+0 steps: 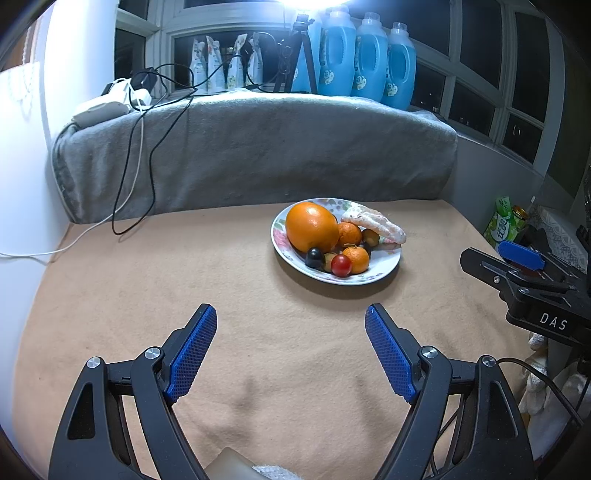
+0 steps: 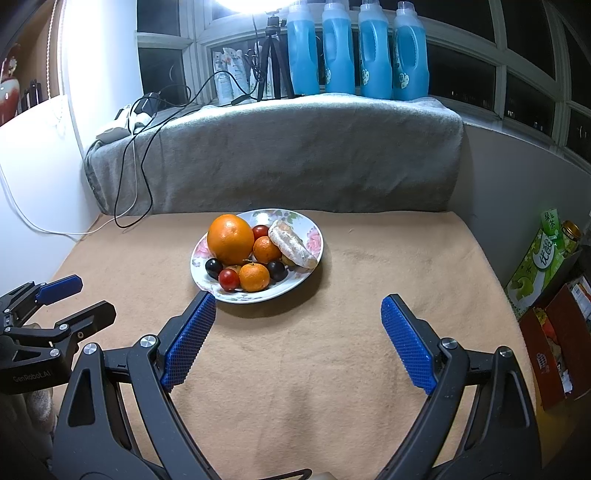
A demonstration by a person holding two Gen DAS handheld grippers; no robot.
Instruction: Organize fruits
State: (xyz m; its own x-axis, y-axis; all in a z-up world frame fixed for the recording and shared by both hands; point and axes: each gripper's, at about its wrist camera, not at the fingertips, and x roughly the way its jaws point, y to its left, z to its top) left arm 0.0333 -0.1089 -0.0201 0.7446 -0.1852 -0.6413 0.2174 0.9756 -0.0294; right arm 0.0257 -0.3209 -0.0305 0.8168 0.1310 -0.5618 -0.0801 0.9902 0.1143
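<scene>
Single blown-out lamp [image 2: 255, 3] top centre, glare clips the frame edge. Plate [image 2: 221, 293] throws a soft near-side shadow. Windows black. Heavy fisheye bending, dark vignette corners. Centre sharp.

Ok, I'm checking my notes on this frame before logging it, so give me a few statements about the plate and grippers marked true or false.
1. The big orange lies on the plate. True.
2. The left gripper is shut on a tomato. False: it is open and holds nothing.
3. The right gripper is open, short of the plate. True.
4. The plate sits on the grey blanket. False: it sits on the tan cloth.
5. Two mandarins lie on the plate. True.
</scene>
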